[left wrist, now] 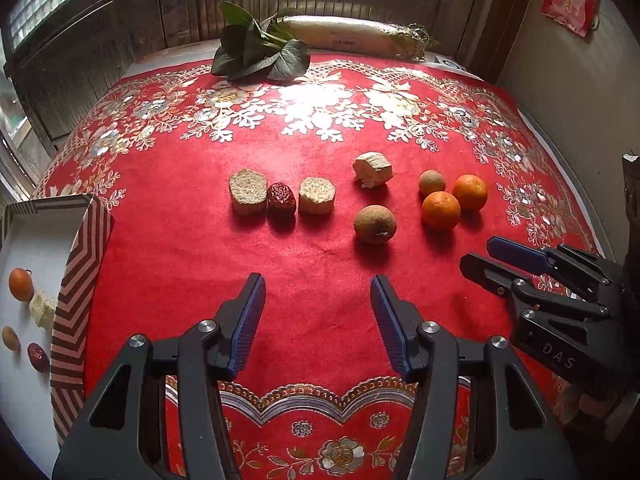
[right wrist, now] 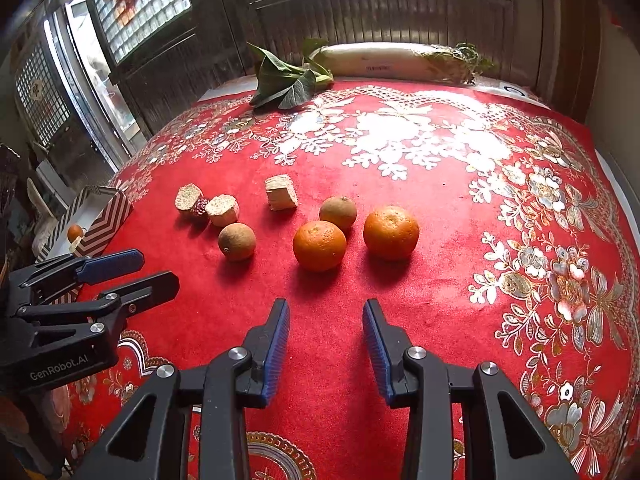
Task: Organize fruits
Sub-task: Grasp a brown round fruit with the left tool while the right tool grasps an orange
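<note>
On the red cloth lie two oranges, two brown round fruits, a red date between two pale cut chunks, and a third pale chunk. My left gripper stands open over bare cloth, short of the fruits, nothing between its fingers. My right gripper is open too, just short of the near orange, and holds nothing. Each gripper shows in the other's view.
A striped box at the left table edge holds an orange, a pale chunk, a small brown fruit and a date. Leafy greens and a long white radish lie at the far edge. Bare cloth lies before both grippers.
</note>
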A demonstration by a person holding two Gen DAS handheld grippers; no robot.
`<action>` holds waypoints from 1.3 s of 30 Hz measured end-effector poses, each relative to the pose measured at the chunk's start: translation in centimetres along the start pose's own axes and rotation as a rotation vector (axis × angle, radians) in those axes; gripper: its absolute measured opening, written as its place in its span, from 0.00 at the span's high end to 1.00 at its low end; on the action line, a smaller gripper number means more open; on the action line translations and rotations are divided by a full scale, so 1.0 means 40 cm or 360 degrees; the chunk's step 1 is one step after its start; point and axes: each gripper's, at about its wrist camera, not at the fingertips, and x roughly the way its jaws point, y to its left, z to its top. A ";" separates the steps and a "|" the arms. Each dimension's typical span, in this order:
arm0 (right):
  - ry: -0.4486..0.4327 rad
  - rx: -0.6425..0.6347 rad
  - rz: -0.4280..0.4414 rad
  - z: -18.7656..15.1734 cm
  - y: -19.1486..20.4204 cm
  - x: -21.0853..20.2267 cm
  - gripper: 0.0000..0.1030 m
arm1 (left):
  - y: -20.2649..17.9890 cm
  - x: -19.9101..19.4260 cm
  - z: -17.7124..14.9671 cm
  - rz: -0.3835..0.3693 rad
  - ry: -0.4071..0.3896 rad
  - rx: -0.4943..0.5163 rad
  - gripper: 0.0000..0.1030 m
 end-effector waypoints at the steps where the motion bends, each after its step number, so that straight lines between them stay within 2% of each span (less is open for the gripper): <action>1: 0.0000 -0.0005 -0.0003 0.005 0.000 0.004 0.65 | -0.006 0.005 0.005 -0.0003 0.0001 0.0004 0.47; 10: 0.0019 -0.0087 0.0002 0.062 0.003 0.045 0.65 | -0.030 0.047 0.031 -0.0005 0.0024 0.0042 0.47; 15: 0.0056 -0.0132 0.0053 0.081 0.011 0.078 0.65 | -0.034 0.055 0.041 0.0001 0.0019 0.0043 0.47; 16: 0.0056 -0.0136 0.0054 0.083 0.009 0.083 0.68 | -0.036 0.058 0.043 0.0004 0.0019 0.0047 0.47; 19: 0.0035 -0.0108 0.0099 0.083 -0.005 0.085 0.70 | -0.042 0.066 0.046 -0.0010 0.0030 0.0052 0.47; 32: 0.0010 -0.0030 0.0092 0.047 -0.063 0.045 0.70 | -0.068 0.098 0.074 -0.0065 0.0017 0.0039 0.47; 34: 0.0009 -0.0031 0.0094 0.047 -0.062 0.044 0.70 | -0.070 0.100 0.075 -0.0063 0.0003 0.0047 0.52; 35: 0.0009 -0.0033 0.0096 0.047 -0.062 0.044 0.70 | -0.072 0.102 0.074 -0.0064 0.0000 0.0060 0.64; 36: 0.0009 -0.0036 0.0099 0.046 -0.061 0.044 0.70 | -0.074 0.105 0.073 -0.0062 0.0005 0.0075 0.72; 39: 0.0007 -0.0046 0.0105 0.045 -0.055 0.042 0.70 | -0.064 0.107 0.067 -0.0081 -0.0003 0.0064 0.72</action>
